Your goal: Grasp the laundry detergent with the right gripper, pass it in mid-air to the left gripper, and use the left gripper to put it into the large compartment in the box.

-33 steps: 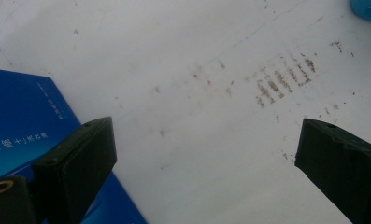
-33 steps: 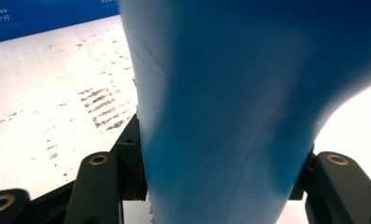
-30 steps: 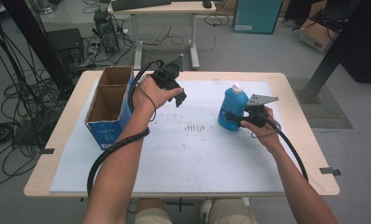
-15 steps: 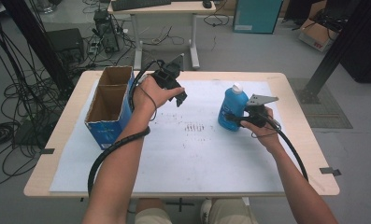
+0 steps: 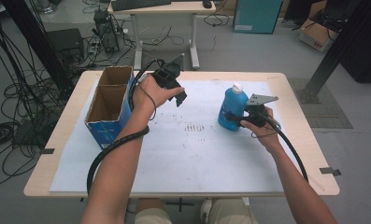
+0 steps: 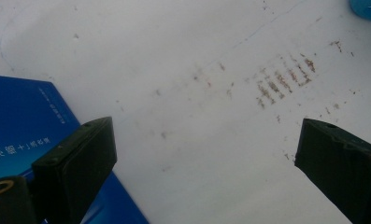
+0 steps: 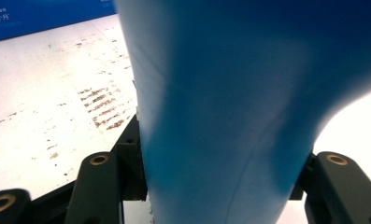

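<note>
Far left on the table stood an open cardboard box, blue-sided, two compartments, both looking empty from the high view.

Just right of it the left gripper hung above the white sheet, jaws spread wide with nothing between them; its own view looked down past a corner of the box onto bare paper.

Mid-table: a patch of brown smudges in short rows on the sheet.

Right of that, the blue bottle, white cap, upright, standing on the sheet. The right gripper had it clamped low on the body, one jaw on each side; in the right gripper view the blue wall of the bottle sat pressed between the two jaws.

Judgement: the grasp was made, the lift not begun. The bottle looked bound for the box, so the next move would call for a straight lift clear of the sheet, a carry across to the left, and a firm enough hold that the smooth plastic did not slip or tilt.

Surface: pale wooden tabletop under the sheet. Room: grey floor, cable tangles at left, a desk beyond.
</note>
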Action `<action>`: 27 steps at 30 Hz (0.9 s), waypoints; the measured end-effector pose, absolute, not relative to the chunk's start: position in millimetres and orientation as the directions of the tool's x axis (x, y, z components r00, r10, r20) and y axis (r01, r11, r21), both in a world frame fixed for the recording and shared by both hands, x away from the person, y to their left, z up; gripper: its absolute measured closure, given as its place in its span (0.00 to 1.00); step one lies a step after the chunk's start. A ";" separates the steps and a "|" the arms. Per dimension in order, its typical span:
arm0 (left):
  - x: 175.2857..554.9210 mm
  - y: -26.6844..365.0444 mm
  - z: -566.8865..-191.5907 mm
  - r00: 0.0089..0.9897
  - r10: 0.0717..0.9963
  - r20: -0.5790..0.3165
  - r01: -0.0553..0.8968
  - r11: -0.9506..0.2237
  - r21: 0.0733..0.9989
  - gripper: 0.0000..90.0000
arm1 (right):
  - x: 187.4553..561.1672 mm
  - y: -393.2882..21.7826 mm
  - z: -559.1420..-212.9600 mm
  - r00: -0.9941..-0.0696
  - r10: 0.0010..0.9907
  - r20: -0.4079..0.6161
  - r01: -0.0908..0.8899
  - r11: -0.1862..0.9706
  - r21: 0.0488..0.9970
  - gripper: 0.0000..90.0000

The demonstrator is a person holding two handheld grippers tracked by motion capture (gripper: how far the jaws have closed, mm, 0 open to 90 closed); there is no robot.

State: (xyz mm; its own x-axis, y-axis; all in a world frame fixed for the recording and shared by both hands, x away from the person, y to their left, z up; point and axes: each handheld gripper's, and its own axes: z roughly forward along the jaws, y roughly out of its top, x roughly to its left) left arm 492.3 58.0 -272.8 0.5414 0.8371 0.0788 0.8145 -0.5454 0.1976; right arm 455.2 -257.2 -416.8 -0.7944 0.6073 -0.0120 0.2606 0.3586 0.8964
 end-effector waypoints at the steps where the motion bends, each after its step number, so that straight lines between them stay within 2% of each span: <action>1: 492.5 58.2 -272.7 0.543 0.836 0.077 0.814 -0.546 0.198 0.06 | 454.9 -257.0 -416.6 -0.792 0.610 -0.010 0.265 0.358 0.895 0.48; 10: 493.6 58.0 -268.8 0.581 0.810 0.077 0.790 -0.585 0.184 0.06 | 455.7 -258.3 -414.5 -0.776 0.630 0.021 0.300 0.340 0.891 0.48; 20: 492.5 57.0 -244.9 0.671 0.735 0.097 0.711 -0.675 0.198 0.06 | 458.5 -266.5 -399.5 -0.772 0.634 0.046 0.327 0.334 0.884 0.48; 27: 488.8 61.8 -228.6 0.727 0.679 0.106 0.651 -0.729 0.209 0.06 | 458.4 -255.9 -383.0 -0.775 0.629 0.065 0.355 0.347 0.868 0.48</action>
State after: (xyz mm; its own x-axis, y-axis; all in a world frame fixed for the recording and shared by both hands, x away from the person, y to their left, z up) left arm 488.8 61.8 -228.6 0.7265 0.6789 0.1058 0.6512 -0.7295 0.2094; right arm 458.4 -255.9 -383.0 -0.7746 0.6291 0.0652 0.3546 0.3467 0.8684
